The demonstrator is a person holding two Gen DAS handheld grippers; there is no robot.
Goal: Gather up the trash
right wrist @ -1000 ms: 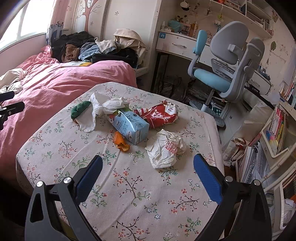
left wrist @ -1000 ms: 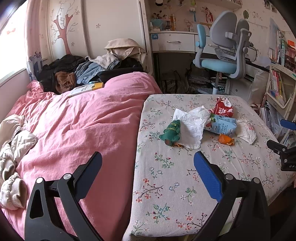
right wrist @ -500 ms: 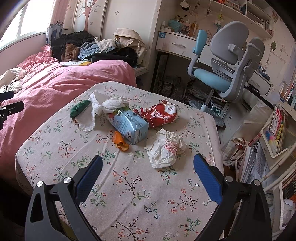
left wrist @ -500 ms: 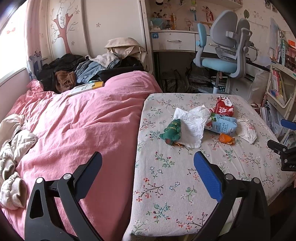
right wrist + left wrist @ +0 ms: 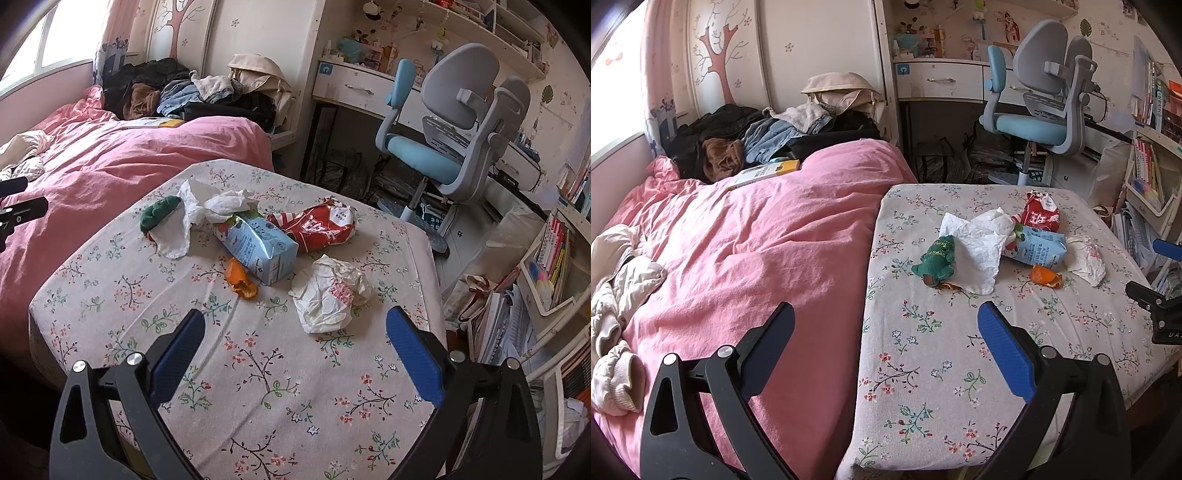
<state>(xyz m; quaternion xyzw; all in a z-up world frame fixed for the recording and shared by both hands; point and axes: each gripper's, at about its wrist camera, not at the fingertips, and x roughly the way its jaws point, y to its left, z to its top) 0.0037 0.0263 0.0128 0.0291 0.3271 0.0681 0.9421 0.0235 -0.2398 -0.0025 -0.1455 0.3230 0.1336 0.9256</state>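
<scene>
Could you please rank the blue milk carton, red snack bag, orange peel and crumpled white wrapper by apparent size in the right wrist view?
1. Blue milk carton, red snack bag and crumpled white wrapper: too alike to rank; the wrapper lies nearer.
2. Orange peel, clearly smallest.

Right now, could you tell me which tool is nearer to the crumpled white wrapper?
The right. The right tool hangs open just short of the crumpled white wrapper, which lies almost between its fingers. The left tool is open by the table's bed-side edge, with the wrapper far off to its right.
</scene>
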